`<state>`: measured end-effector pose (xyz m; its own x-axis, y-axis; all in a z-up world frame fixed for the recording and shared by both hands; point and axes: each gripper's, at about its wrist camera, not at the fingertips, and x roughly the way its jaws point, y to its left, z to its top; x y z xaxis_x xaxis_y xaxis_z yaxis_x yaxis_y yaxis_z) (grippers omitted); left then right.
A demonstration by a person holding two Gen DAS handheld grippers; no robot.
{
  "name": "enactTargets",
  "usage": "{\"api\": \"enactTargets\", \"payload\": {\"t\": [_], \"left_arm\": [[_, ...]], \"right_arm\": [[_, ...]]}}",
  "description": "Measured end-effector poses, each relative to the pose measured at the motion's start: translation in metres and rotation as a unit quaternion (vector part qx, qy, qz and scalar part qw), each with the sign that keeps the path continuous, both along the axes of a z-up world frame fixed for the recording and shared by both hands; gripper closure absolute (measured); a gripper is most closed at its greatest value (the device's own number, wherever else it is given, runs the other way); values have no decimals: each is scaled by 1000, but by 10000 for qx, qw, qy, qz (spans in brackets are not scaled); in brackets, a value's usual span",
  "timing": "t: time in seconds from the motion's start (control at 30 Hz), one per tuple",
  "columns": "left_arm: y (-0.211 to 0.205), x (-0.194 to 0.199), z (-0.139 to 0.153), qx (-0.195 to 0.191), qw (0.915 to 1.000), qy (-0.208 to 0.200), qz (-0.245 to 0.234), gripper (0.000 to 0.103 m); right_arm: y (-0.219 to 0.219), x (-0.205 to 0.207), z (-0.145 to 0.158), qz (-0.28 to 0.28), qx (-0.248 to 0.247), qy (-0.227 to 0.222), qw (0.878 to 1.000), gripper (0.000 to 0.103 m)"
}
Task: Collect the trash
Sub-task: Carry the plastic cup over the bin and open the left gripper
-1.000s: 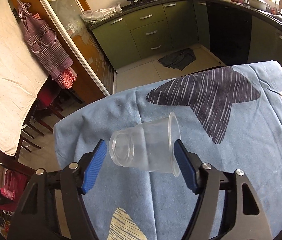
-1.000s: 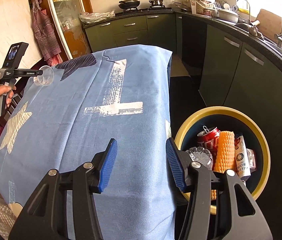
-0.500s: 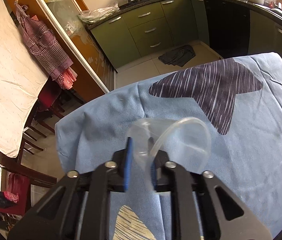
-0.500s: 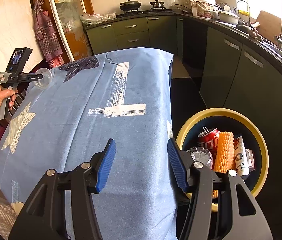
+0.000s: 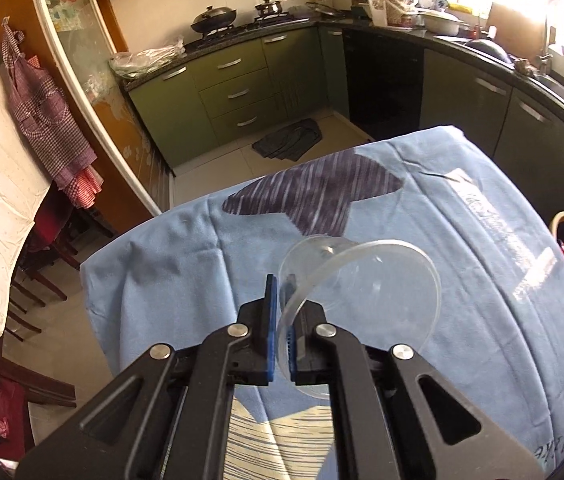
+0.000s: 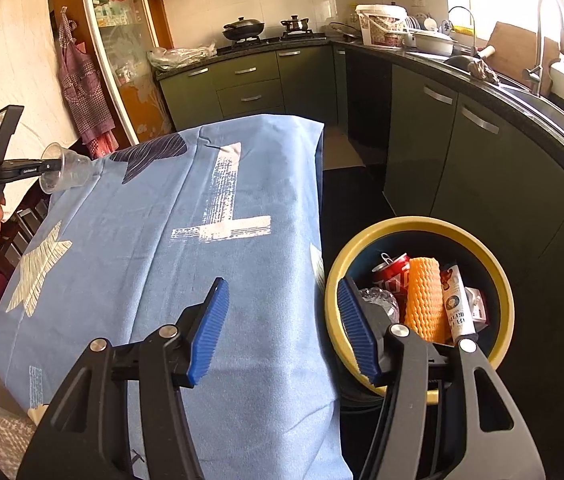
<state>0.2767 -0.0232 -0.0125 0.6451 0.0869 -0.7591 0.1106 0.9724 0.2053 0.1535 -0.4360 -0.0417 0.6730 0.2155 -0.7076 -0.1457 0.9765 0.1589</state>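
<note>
My left gripper (image 5: 281, 322) is shut on the rim of a clear plastic cup (image 5: 362, 280) and holds it in the air above the blue tablecloth (image 5: 482, 280). The same cup (image 6: 67, 170) and the left gripper (image 6: 48, 167) show at the far left of the right wrist view. My right gripper (image 6: 282, 330) is open and empty, over the table's near right edge. A bin with a yellow rim (image 6: 494, 276) stands on the floor right of the table. It holds a red can (image 6: 392, 274), an orange foam sleeve (image 6: 426, 300) and other trash.
The table has a blue cloth (image 6: 162, 280) with star prints. Dark green kitchen cabinets (image 6: 482, 184) run along the back and right. Chairs (image 5: 42, 264) stand left of the table. A dark rag (image 5: 288, 144) lies on the floor.
My left gripper closed on the cup, then lifted it off the cloth and turned right, bringing the bin into its view. My right gripper stayed open and shifted only slightly.
</note>
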Motion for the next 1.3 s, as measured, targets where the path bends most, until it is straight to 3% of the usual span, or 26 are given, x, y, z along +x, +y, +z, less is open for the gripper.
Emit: {"api": "enactTargets", "payload": {"t": [0.27,0.43,0.6,0.83,1.03,1.2,1.3], "left_arm": [[-86,-49,33,-298,9920,-278,-1194,98],[-160,-69,40,-508,9766,-265,-2072,98],[-236,-69,29,-683,9583,-91,-2773,98],[-349,-44,-19,-934,9369,538,-3324,98],[-434,-29,-73,-506,9342,461,-3501,98],[-470,-23,-109,64,9351,326,-3529,97],[-478,-19,-120,192,9380,274,-3449,95]], "right_arm": [[-36,-33,-11,-512,359,-61,9980,47],[-74,-57,-9,-1077,525,-280,9924,46],[-109,-82,-7,-1437,611,-418,9869,46],[-151,-114,-14,-1800,831,-482,9790,45],[-175,-135,-22,-1997,993,-477,9736,45],[-184,-140,-29,-2066,1112,-444,9711,45],[-187,-139,-34,-2067,1200,-418,9701,45]]}}
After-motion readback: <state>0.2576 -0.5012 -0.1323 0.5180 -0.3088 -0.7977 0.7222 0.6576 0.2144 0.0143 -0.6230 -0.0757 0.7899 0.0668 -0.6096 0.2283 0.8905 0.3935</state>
